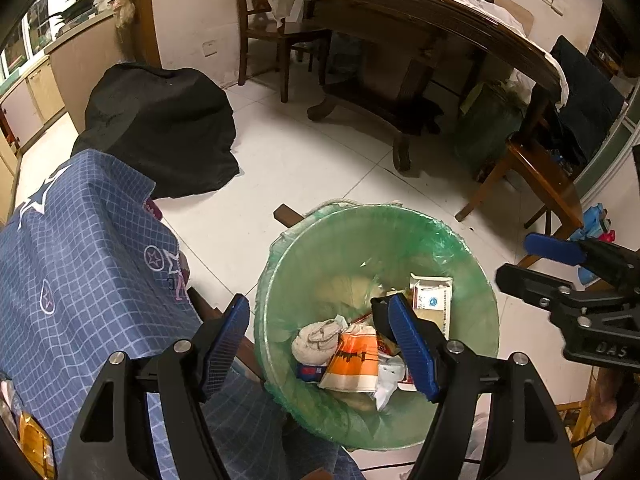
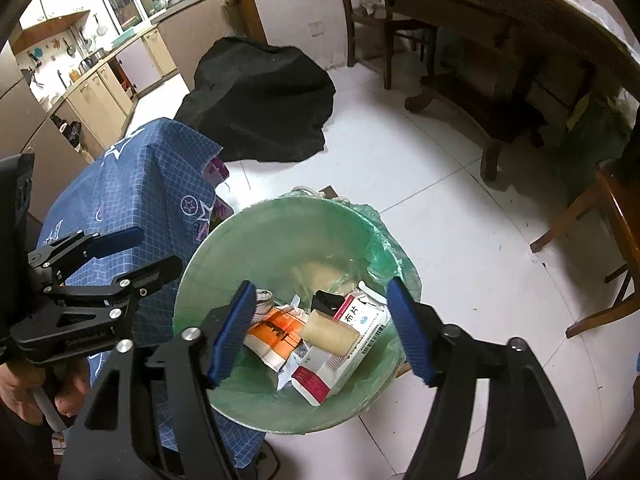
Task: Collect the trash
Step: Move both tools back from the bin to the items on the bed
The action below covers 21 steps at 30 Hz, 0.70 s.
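A: Starting at the left, we are seeing the blue checked cloth (image 1: 80, 264) lying draped just beside the bin (image 1: 476, 280), with the black bag (image 1: 160, 128) sitting on the white floor (image 1: 304, 160) behind it.

B: And we are holding our left gripper (image 1: 320, 344) above the near rim of the bin, its jaws standing wide apart and gripping nothing.

A: Inside the green liner we are looking at the trash: a grey rag (image 1: 316, 338), an orange and white wrapper (image 1: 354, 360) and a white box (image 2: 352, 332) with a tan roll (image 2: 330, 334) lying on it.

B: Our right gripper (image 2: 320, 330) is hovering over the same bin, jaws spread wide too, nothing between them.

A: Further right, we are seeing the dark wooden table (image 1: 420, 4) and a wooden chair (image 1: 540, 184) standing well apart from the bin.
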Available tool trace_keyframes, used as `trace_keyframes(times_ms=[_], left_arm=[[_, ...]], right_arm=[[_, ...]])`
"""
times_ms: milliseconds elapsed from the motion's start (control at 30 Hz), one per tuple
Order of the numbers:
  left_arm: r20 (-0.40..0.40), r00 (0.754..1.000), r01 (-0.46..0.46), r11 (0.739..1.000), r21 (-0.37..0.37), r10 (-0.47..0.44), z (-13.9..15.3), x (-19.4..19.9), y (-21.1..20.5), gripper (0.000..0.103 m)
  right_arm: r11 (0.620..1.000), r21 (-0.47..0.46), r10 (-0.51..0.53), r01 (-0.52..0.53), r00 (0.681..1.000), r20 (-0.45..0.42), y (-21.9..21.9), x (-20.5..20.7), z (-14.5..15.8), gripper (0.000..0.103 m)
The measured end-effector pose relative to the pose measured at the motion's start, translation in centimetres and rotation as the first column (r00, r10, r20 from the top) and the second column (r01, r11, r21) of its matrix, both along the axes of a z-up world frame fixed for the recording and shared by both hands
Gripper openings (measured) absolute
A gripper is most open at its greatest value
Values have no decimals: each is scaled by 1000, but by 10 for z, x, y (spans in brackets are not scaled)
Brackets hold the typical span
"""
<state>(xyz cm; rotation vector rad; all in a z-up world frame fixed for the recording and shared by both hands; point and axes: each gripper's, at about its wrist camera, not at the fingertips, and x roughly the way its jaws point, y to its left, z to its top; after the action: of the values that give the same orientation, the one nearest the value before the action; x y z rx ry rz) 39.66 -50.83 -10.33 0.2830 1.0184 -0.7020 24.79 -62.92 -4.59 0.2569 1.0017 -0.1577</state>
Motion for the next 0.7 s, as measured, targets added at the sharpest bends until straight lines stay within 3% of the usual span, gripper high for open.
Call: trace_keyframes(times_ms=[200, 333, 467, 700], left_arm=[[54, 999, 2, 1000, -3, -2, 7, -17, 26, 72], [102, 995, 17, 999, -29, -14, 16, -34, 56, 72], [158, 987, 32, 998, -53, -23, 27, -53, 99, 72], [182, 983, -13, 998, -65, 25, 26, -68, 184, 72]], right_arm=[[988, -151, 7, 20, 984, 178, 28, -33, 30, 81], [973, -231, 47, 30, 947, 318, 60, -62, 51, 89], [956, -293, 102, 21, 911, 399, 92, -83, 56, 94], [973, -233, 110, -3, 887, 448, 132, -109, 32, 96]])
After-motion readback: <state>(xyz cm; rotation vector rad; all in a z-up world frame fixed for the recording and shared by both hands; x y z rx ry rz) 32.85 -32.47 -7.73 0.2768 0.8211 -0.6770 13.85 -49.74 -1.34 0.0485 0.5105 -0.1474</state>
